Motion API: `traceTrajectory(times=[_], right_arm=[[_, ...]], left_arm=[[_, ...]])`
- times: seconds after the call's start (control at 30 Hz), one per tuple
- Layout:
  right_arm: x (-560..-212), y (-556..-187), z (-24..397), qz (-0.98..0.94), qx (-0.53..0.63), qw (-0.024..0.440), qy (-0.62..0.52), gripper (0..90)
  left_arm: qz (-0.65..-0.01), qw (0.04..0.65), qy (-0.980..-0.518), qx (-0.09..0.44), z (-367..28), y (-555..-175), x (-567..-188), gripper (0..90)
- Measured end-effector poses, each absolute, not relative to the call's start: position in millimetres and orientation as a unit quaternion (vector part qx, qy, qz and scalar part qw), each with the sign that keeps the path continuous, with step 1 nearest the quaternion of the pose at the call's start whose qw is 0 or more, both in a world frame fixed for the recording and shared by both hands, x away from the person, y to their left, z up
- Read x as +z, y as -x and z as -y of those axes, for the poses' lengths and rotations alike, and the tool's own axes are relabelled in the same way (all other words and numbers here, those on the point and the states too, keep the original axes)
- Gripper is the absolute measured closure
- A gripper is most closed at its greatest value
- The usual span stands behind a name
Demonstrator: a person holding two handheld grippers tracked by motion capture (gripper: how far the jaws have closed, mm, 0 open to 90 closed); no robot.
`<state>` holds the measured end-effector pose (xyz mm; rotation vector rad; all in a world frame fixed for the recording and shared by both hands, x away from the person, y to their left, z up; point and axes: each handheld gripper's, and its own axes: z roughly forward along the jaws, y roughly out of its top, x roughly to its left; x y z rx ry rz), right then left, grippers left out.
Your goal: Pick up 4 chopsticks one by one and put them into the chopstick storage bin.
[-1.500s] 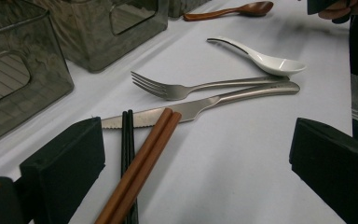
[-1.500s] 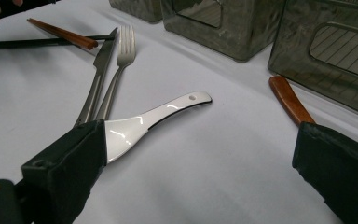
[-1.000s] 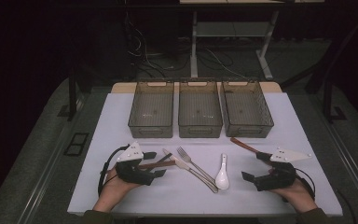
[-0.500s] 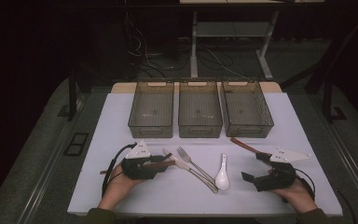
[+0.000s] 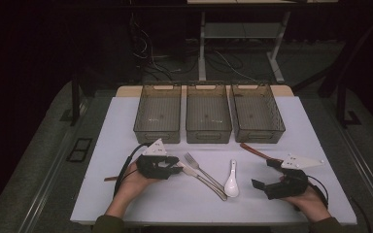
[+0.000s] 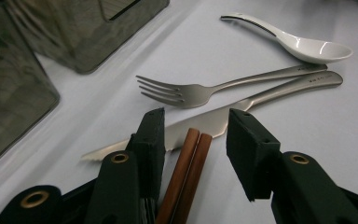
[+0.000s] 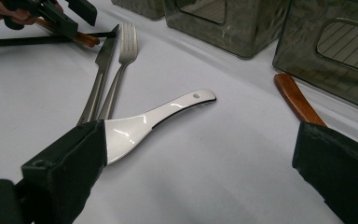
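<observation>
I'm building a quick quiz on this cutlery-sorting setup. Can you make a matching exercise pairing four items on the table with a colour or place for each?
Column 1:
1. spoon
2. fork
3. chopsticks
4. bins

Column 2:
A. brown, between the jaws of the left hand-held gripper
B. glossy white, right of the knife
C. dark translucent, three in a row at the far side
D. silver, tines pointing toward the bins

Pairs: 1-B, 2-D, 3-A, 4-C
</observation>
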<state>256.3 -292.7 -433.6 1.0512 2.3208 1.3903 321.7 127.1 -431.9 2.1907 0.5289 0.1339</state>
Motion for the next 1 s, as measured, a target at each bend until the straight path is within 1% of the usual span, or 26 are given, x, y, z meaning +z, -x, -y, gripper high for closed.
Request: traceTrajectory(times=[0.3, 1.0], right_arm=[[-434.0, -256.6, 292.6, -0.794, 0.474, 0.120, -0.360, 2.9], [-434.1, -256.0, 292.1, -0.796, 0.474, 0.116, -0.359, 2.9]], left_arm=[[-0.200, 0.408, -0.890, 0.042, -119.0, -325.8, -436.4, 56.9], [-0.189, 0.379, -0.904, 0.062, -114.4, -324.1, -439.7, 62.9]])
